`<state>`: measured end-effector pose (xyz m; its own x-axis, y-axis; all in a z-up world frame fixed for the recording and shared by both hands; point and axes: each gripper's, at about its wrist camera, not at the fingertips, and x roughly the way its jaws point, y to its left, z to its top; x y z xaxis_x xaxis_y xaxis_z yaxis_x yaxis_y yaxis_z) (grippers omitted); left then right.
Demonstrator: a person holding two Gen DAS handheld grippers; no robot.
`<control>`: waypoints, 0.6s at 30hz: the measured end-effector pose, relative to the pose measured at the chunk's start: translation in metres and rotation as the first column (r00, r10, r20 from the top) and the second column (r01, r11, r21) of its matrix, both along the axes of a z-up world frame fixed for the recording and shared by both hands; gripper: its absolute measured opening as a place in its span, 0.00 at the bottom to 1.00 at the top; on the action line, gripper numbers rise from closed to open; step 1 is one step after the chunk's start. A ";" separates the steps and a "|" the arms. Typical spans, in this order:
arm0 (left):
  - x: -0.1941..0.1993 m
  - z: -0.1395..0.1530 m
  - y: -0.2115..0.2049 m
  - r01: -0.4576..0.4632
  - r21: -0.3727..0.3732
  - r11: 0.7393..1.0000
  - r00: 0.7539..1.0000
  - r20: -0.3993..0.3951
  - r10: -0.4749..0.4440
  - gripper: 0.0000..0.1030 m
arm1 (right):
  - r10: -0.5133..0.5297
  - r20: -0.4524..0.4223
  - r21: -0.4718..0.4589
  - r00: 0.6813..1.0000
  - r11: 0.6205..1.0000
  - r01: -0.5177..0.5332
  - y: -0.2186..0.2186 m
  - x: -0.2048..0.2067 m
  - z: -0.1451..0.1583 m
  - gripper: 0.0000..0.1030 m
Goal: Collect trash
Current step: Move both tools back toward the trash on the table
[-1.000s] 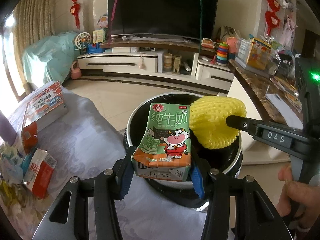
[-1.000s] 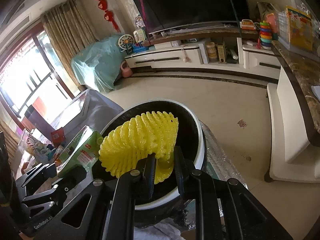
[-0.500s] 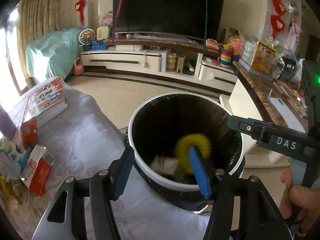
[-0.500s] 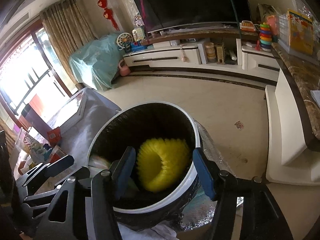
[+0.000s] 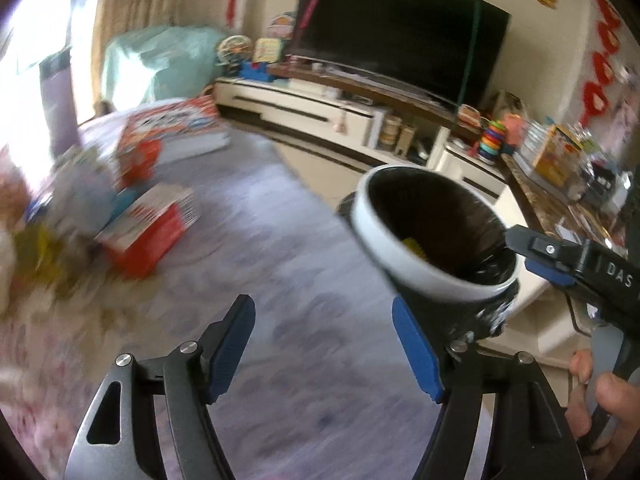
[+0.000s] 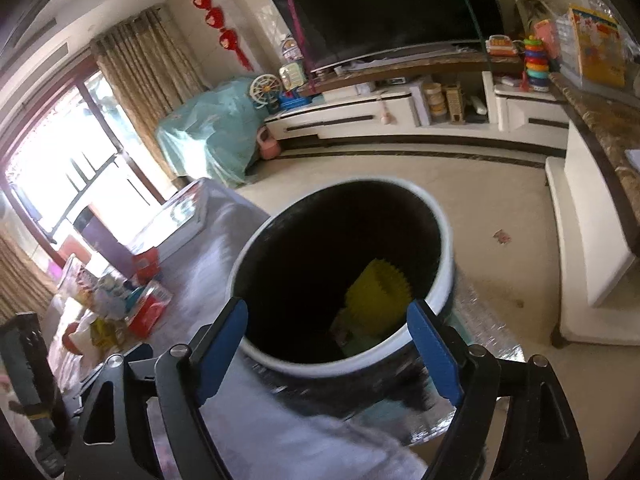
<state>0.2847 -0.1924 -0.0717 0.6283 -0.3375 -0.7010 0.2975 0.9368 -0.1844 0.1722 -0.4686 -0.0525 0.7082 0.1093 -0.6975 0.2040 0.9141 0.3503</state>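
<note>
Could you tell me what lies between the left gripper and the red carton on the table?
Only bare grey tablecloth separates the left gripper from the red carton, as the left wrist view shows.

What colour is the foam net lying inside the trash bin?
Yellow; the foam net shows best in the right wrist view.

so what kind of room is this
Most likely a home living room: a large television above a long white media cabinet, curtains by a bright window, and children's toys such as stacking rings.
</note>
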 end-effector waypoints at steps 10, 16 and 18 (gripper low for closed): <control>-0.045 0.004 0.056 -0.140 0.004 0.990 0.990 -0.020 0.140 0.69 | 0.088 -0.007 0.035 0.996 0.995 -0.088 0.056 -0.004 -0.011 0.82; -0.067 0.005 0.081 -0.217 -0.004 0.976 0.976 -0.033 0.217 0.69 | 0.148 -0.019 0.047 0.989 0.988 -0.147 0.088 0.000 -0.018 0.82; -0.074 0.007 0.088 -0.240 -0.004 0.971 0.970 -0.035 0.240 0.69 | 0.169 -0.026 0.047 0.985 0.985 -0.168 0.098 0.002 -0.020 0.82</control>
<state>0.2105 -0.1044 -0.0651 0.6678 -0.1856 -0.7208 0.0575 0.9784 -0.1987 0.1742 -0.3709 -0.0727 0.6562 0.2570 -0.7095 0.0590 0.9199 0.3878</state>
